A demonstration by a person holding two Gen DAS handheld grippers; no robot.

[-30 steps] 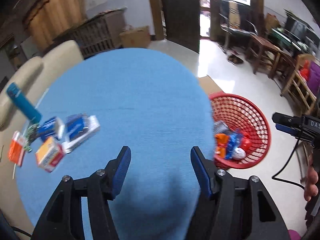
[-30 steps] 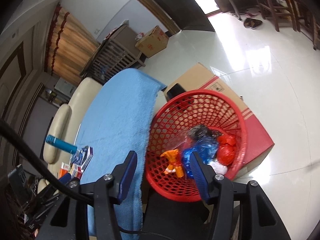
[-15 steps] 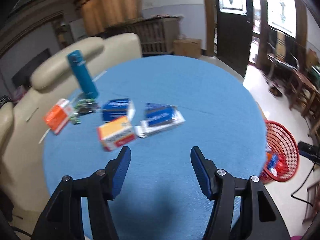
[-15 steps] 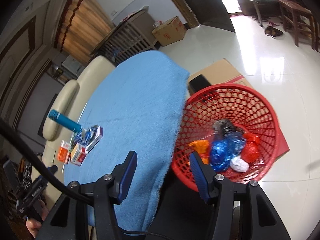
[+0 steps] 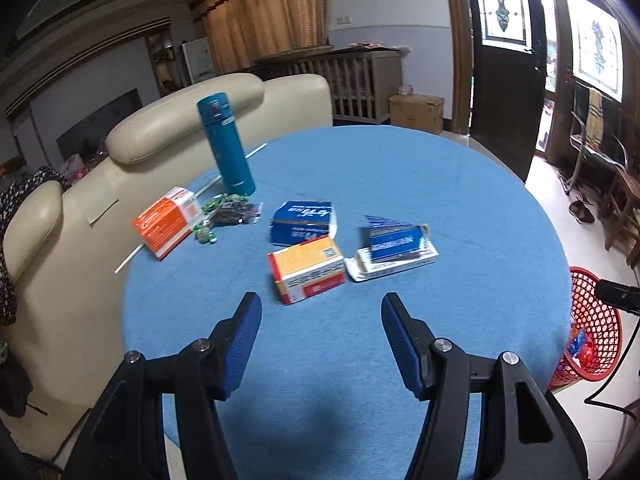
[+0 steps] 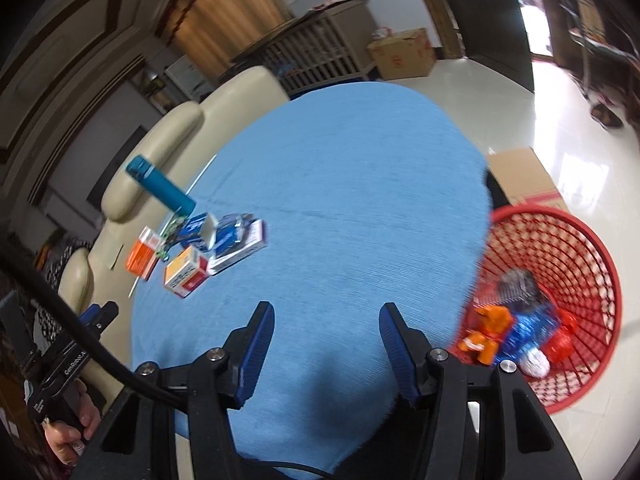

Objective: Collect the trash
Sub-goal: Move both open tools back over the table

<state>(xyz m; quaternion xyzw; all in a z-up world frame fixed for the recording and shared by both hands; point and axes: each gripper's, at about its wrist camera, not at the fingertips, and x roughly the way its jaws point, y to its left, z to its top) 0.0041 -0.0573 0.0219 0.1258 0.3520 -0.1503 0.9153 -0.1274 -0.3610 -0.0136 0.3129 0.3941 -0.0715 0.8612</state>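
Several boxes lie on the round blue table [image 5: 400,168]: a yellow-and-red box [image 5: 308,270], a blue pack [image 5: 304,222], a blue-and-white flat pack [image 5: 394,248] and an orange box [image 5: 166,222], with small green wrappers [image 5: 224,210] beside it. My left gripper [image 5: 320,320] hovers open just short of the yellow-and-red box, nothing between its fingers. My right gripper [image 6: 326,330] is open and empty over the table's near edge, the boxes [image 6: 188,270] far to its left. The red basket [image 6: 560,280] on the floor holds several bits of trash.
A teal flask [image 5: 226,144] stands upright behind the boxes. Cream chairs [image 5: 80,184] line the table's left side. A flattened cardboard box [image 6: 524,176] lies under the basket. A hand [image 6: 68,436] holds the left gripper's handle at the lower left of the right wrist view.
Both grippers have swung left, away from the basket and toward the boxes. In the left wrist view the boxes moved from the far left to just ahead of the fingers. Neither gripper's opening changed.
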